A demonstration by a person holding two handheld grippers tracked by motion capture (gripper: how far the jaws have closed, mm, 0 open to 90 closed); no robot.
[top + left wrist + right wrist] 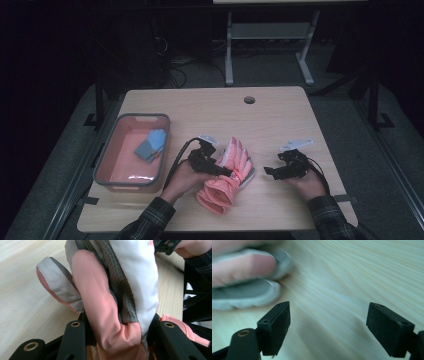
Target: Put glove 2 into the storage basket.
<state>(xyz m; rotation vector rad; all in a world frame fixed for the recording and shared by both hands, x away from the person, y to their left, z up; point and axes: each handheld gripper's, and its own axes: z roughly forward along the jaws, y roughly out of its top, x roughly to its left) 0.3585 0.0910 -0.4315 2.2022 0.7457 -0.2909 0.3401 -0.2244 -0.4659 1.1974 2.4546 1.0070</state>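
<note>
Near the table's (280, 107) front edge my left gripper (216, 167) clamps the pink glove (227, 180), my right gripper (272, 171) hangs wide and empty beside it, and the bin (111, 150) at the left edge, holding a blue glove (150, 145), awaits it.

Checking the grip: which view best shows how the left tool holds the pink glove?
Left gripper view: the glove is squeezed between both black jaws. High view shows the left tool over the glove's middle, contact hidden. Right gripper view catches blurred glove fingertips only.
</note>
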